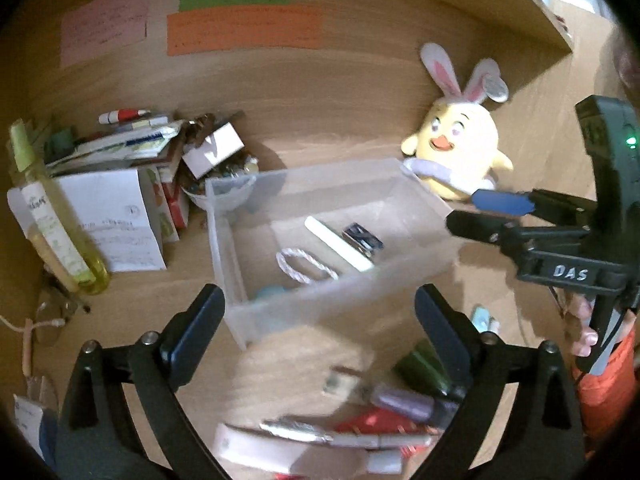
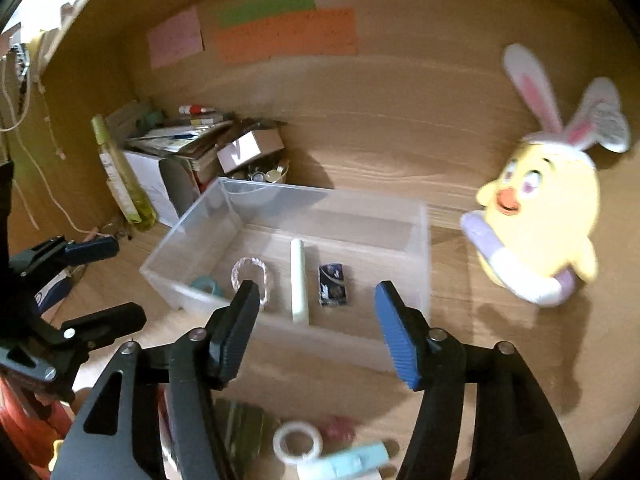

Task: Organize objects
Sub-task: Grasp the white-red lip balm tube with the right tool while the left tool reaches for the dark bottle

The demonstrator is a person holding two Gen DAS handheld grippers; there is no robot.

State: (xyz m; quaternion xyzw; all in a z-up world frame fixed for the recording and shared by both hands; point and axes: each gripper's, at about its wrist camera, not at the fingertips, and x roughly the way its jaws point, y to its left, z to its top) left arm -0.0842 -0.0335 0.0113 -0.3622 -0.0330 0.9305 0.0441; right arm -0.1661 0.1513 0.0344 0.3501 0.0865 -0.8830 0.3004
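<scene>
Yellow plush chick (image 2: 552,216) beside clear bin (image 2: 424,240).

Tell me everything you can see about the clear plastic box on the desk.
The clear plastic box is rectangular, open-topped and frosted-looking, standing upright on the wooden desk. Inside, flat on its floor, lie a twisted white ring, a pale stick, a small dark packet and a teal item in the near left corner. Neither gripper touches it. A bowl of small items stands close behind one corner.

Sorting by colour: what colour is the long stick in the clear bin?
White to pale cream stick; clearest in the right wrist view.
</scene>
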